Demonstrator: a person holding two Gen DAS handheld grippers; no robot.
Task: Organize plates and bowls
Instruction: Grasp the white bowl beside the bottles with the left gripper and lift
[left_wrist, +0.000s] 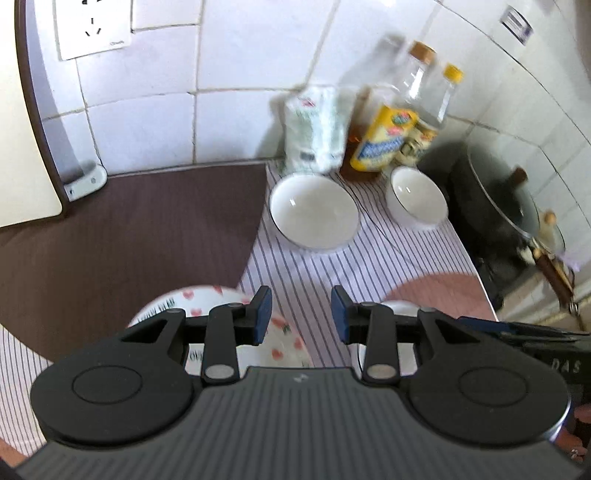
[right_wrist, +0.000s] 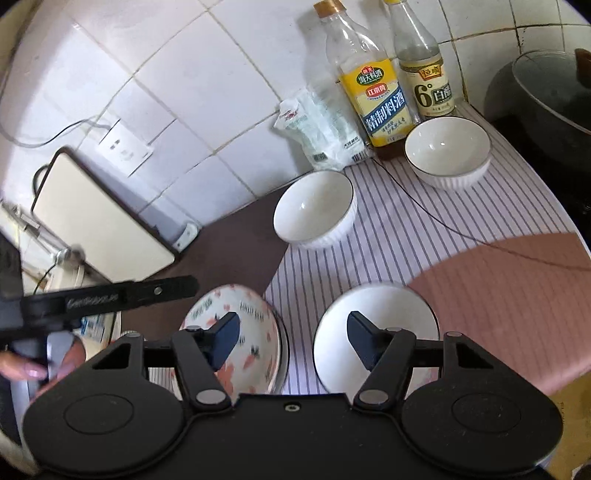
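My left gripper hangs open over the striped cloth, with nothing between its blue pads. Under its left finger lies a patterned bowl with pink hearts, and a white bowl's rim shows behind its right finger. Two white ribbed bowls stand further back. My right gripper is open and empty above the gap between the patterned bowl and a white bowl. The far white bowls stand apart from each other.
Two seasoning bottles and a white bag stand against the tiled wall. A dark wok sits at the right. A cutting board leans at the left over a brown mat. A person's fingers hold a black device.
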